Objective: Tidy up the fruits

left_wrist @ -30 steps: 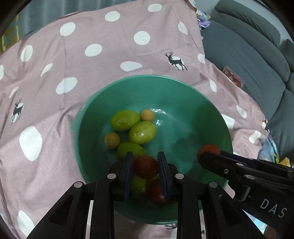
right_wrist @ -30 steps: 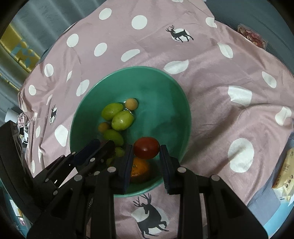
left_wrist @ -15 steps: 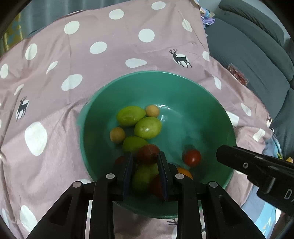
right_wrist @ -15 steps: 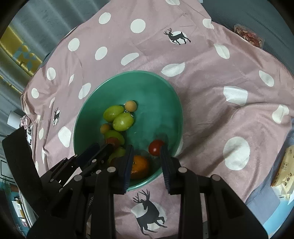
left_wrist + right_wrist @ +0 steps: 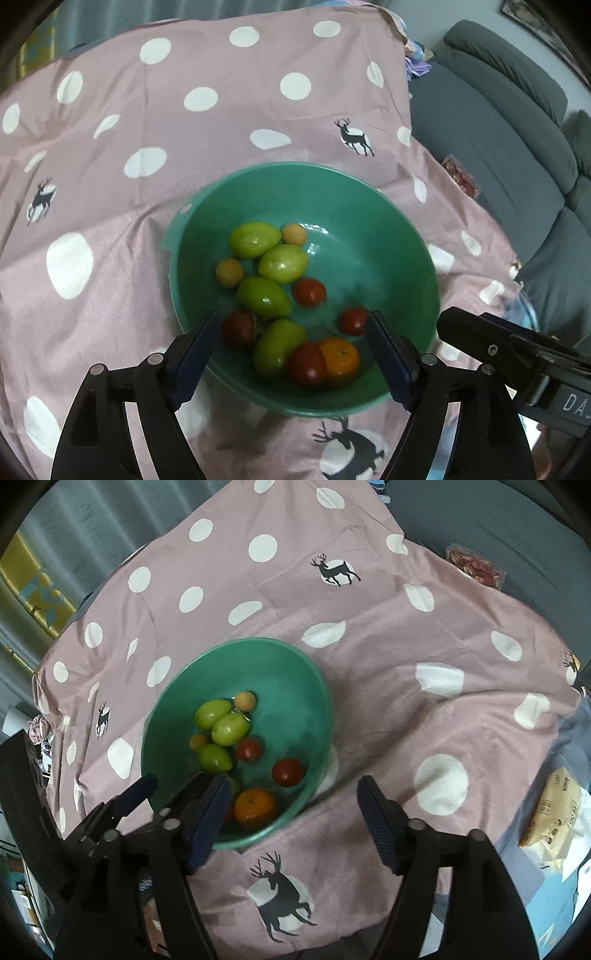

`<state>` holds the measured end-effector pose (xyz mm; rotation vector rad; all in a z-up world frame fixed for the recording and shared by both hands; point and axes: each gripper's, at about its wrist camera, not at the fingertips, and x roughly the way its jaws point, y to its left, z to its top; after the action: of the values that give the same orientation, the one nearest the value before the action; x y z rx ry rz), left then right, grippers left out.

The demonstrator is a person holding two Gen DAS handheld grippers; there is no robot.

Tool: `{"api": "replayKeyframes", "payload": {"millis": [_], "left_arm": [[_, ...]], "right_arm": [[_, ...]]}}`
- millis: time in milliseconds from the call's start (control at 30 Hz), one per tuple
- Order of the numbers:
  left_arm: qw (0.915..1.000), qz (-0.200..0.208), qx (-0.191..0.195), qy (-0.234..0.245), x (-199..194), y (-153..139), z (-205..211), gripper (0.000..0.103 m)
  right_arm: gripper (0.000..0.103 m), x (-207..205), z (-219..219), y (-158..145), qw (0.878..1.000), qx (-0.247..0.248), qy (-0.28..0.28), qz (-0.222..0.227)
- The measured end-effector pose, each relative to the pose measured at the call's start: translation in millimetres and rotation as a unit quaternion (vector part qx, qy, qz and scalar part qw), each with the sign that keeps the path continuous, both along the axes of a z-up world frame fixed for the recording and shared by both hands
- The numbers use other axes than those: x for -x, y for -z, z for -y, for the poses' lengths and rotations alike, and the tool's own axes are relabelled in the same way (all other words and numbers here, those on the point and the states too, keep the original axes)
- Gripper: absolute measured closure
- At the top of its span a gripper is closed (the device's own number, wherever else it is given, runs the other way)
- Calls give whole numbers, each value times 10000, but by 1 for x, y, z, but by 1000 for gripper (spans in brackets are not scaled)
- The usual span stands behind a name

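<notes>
Both grippers, left (image 5: 291,349) and right (image 5: 291,812), have just opened and hold nothing. Their tomatoes (image 5: 309,291) now lie gathered with the other fruit in the bowl (image 5: 399,236).

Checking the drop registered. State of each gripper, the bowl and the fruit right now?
Left gripper: jaws just opened, nothing between the pads.
Right gripper: jaws just opened, empty.
Round green plastic bowl: upright on the pink dotted cloth, holding all the fruit.
Round red tomatoes: loose in the bowl.
Oval green fruits: resting in the bowl.
Orange mandarin: resting against a tomato.
</notes>
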<state>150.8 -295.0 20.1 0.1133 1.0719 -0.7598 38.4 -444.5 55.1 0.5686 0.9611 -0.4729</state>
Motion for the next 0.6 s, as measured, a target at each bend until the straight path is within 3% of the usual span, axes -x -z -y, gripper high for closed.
{"api": "replayKeyframes", "payload": {"millis": [167, 233, 300, 433, 600], "left_arm": [[9995, 285, -86, -96, 7, -5, -3, 22], [9982, 426, -368, -215, 11, -6, -5, 22], [9972, 383, -567, -310, 12, -5, -8, 22], [9983, 186, -394, -397, 10, -7, -20, 22], [9954, 105, -606, -733, 5, 0, -32, 21]], "right_arm": [[15, 13, 7, 2, 9995, -14, 307, 18], [15, 16, 9, 6, 9991, -3, 398, -112], [15, 21, 11, 11, 9987, -41, 461, -202], [15, 32, 18, 14, 9979, -187, 598, -165], [15, 45, 26, 9, 9954, -175, 936, -105]]}}
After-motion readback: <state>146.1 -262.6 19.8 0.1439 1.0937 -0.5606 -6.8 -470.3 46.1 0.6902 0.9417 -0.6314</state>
